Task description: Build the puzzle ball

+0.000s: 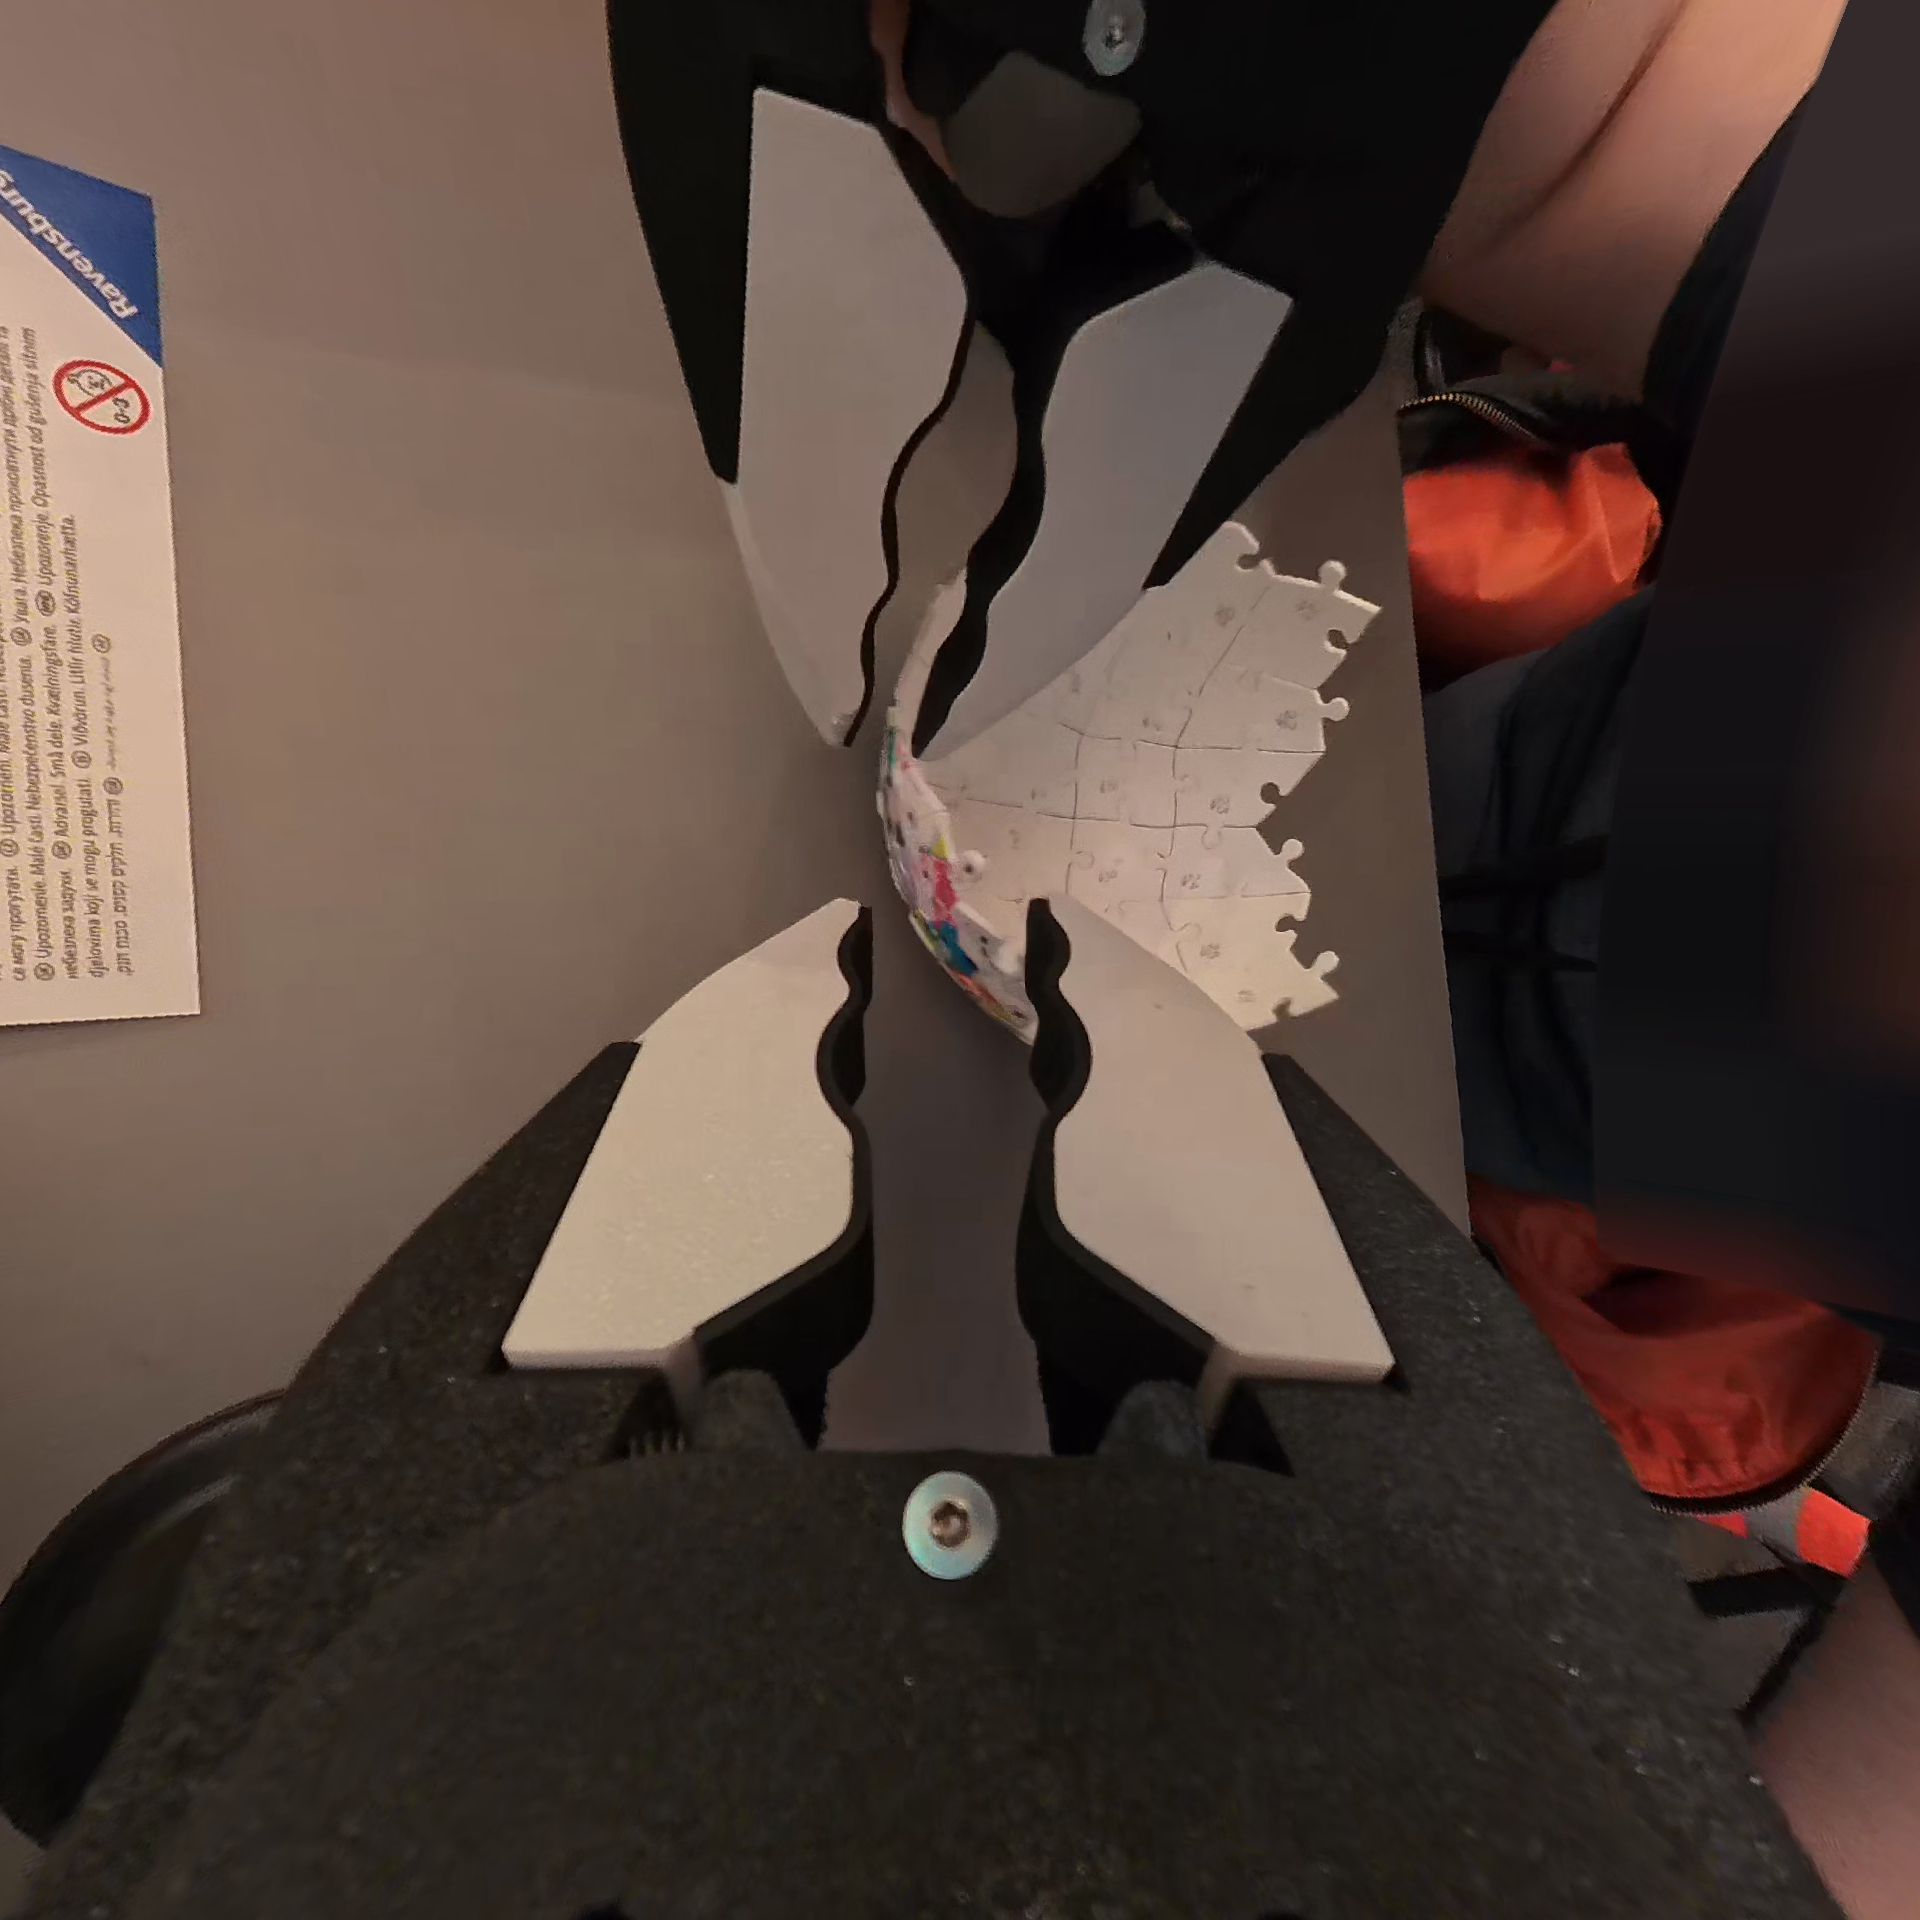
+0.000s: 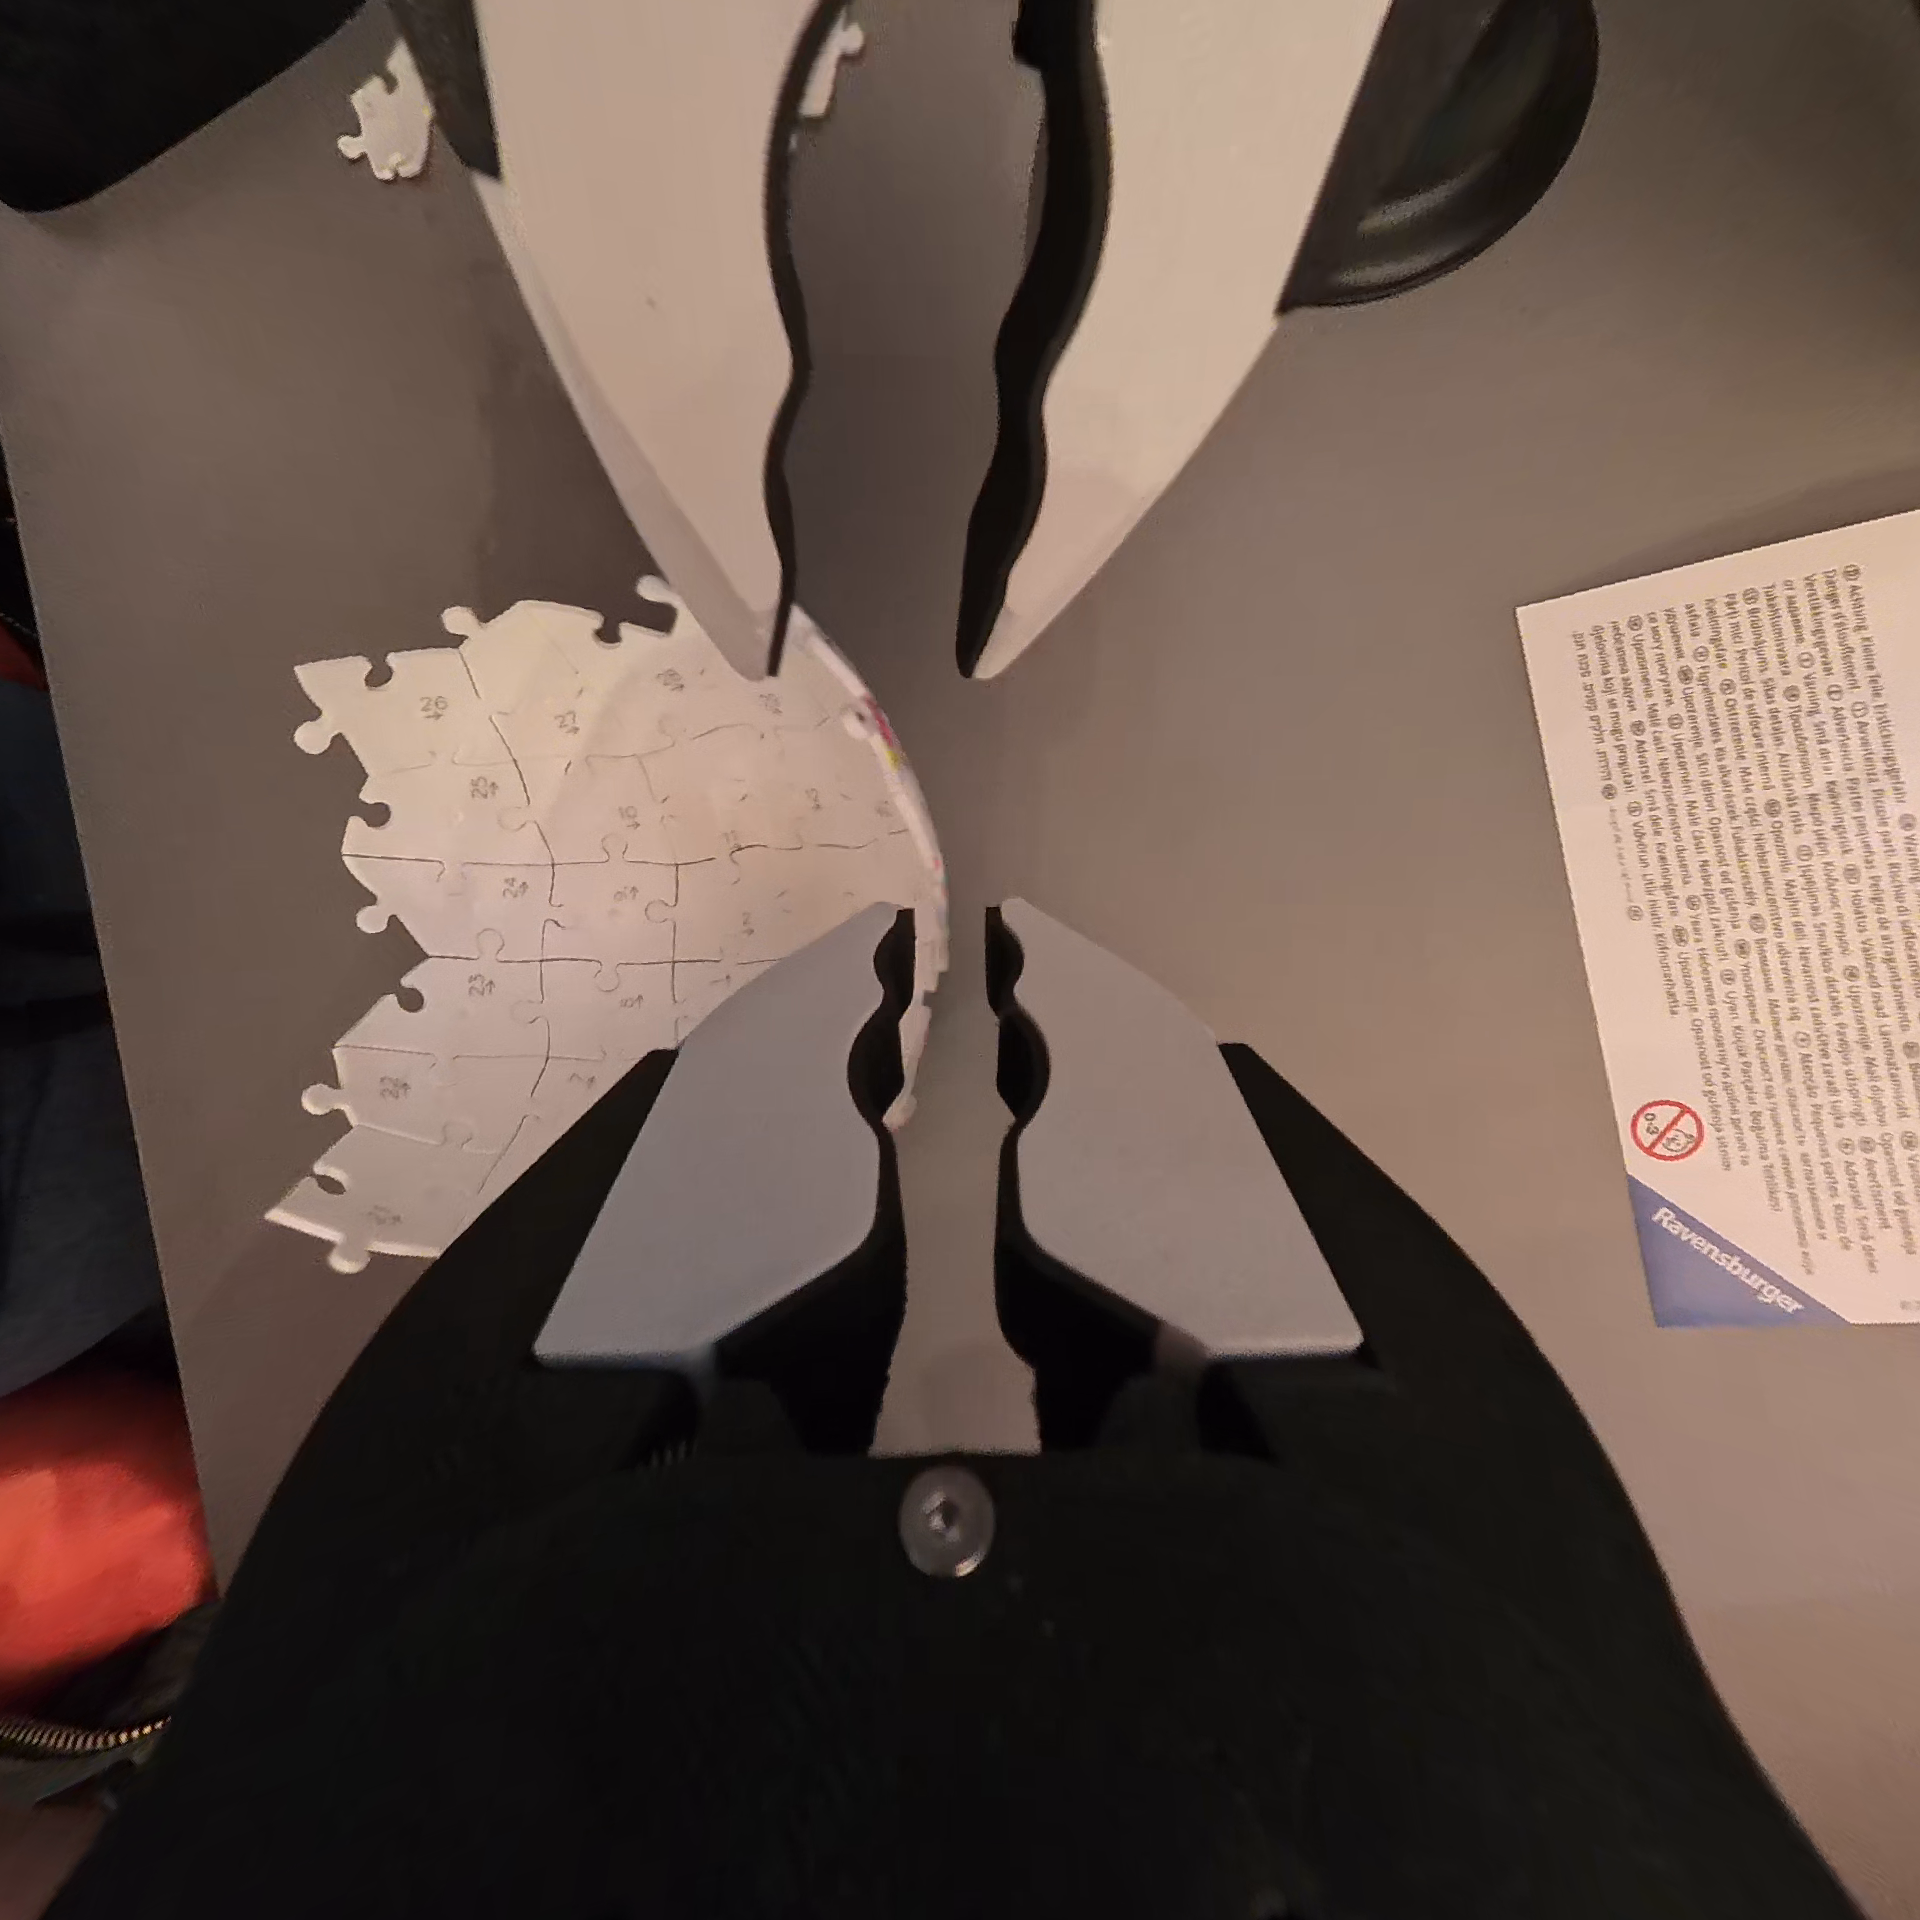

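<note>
The partly built puzzle ball is a curved shell, white and numbered inside, coloured outside. It also shows in the right wrist view. My right gripper is closed narrowly on the shell's curved side, one finger inside and one outside. In the left wrist view it comes in from the top. My left gripper is open and straddles the shell's other end, opposite the right gripper. In the right wrist view one of its fingertips rests on the shell's inner face.
A loose puzzle piece lies on the grey table. A printed leaflet lies flat to one side, and shows in the right wrist view. An orange bag sits past the table edge. A black round object stands behind. Across from one pair of fingers to the other is roughly 5 cm.
</note>
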Motion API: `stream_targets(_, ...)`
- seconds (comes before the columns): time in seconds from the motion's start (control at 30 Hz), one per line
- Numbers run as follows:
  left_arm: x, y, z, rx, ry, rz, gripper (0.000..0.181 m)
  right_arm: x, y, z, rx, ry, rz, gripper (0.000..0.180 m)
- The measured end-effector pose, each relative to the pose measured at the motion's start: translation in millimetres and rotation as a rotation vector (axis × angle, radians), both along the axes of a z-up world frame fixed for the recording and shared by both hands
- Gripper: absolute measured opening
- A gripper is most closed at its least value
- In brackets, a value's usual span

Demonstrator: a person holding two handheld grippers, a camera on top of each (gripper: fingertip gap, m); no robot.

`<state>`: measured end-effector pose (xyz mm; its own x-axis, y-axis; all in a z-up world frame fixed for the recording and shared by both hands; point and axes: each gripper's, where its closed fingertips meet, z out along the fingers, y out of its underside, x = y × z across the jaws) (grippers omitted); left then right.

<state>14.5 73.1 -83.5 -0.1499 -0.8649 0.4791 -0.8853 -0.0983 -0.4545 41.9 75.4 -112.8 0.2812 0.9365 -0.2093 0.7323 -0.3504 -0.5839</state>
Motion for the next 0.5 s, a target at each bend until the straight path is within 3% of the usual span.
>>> stream_targets(0.27, -29, -12, 45, 0.042, -0.185, 0.128, 0.031, 13, 4, 28, 0.058, 0.102, -0.041, 0.017)
stream_targets(0.5, -109, -42, 77, 0.237, -0.455, 0.443, 0.037, 30, 26, 46, 0.194, 0.233, -0.121, 0.017)
